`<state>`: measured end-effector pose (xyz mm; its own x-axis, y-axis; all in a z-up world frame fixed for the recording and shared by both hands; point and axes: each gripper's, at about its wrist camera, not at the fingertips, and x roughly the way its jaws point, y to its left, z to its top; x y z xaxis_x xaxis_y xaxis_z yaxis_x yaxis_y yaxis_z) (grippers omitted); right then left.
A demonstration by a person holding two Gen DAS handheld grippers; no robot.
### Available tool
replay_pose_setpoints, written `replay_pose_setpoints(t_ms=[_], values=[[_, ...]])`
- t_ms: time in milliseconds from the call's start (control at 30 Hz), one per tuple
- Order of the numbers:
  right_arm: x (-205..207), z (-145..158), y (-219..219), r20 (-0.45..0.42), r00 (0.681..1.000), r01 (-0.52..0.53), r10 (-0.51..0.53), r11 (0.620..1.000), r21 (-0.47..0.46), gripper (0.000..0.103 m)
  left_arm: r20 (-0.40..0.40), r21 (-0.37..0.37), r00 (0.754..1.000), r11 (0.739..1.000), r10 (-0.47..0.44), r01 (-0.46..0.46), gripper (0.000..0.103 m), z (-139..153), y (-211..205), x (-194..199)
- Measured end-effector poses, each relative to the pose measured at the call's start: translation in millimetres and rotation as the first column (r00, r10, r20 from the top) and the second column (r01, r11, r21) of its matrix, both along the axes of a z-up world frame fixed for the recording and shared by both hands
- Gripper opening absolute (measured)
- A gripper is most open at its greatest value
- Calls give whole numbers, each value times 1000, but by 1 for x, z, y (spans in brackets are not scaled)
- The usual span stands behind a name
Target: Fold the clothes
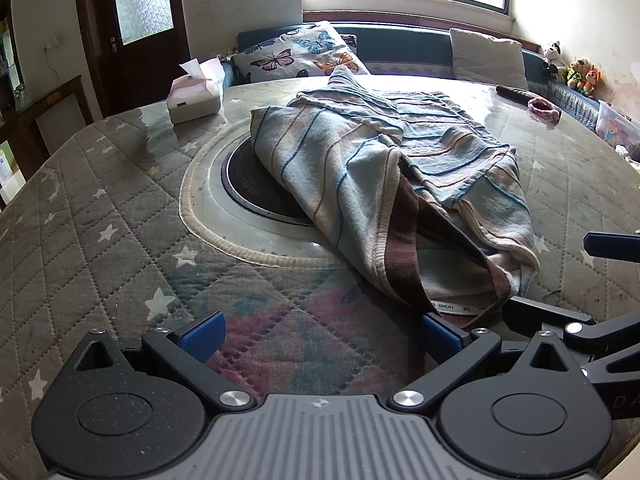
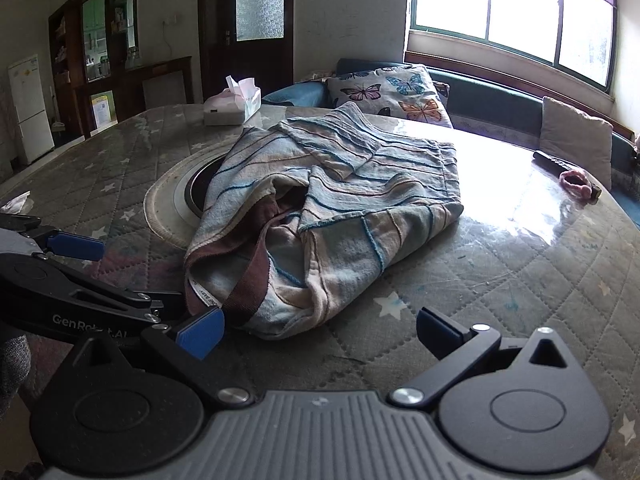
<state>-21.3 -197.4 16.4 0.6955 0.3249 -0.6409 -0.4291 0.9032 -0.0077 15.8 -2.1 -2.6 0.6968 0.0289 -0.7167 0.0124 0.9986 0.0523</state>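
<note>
Sweater, striped and crumpled, lies on the table, partly over its round centre plate. Left gripper and right gripper both gape empty at the sweater's near hem; tissue box sits beyond it.

Soft knitted cloth with raised stripes on the garment, brown ribbed trim at the neck. Quilted cloth with stars on the table, under a clear shiny cover. Smooth dark glossy ring in the middle. Matt black plastic, blue rubbery pads and shiny metal screws on the left gripper and right gripper. Thin paper in the tissue box. Fluffy pink band.
</note>
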Motion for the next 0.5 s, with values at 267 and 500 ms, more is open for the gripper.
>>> replay_pose_setpoints(t_ms=[267, 500], values=[[1, 2, -1, 3, 1000, -3, 3, 1000, 5, 103, 1, 8, 1000, 1000, 0, 0, 103, 3, -2, 0], [2, 4, -2, 6, 1000, -4, 4, 1000, 9, 103, 2, 14, 1000, 1000, 1, -1, 103, 5, -3, 0]])
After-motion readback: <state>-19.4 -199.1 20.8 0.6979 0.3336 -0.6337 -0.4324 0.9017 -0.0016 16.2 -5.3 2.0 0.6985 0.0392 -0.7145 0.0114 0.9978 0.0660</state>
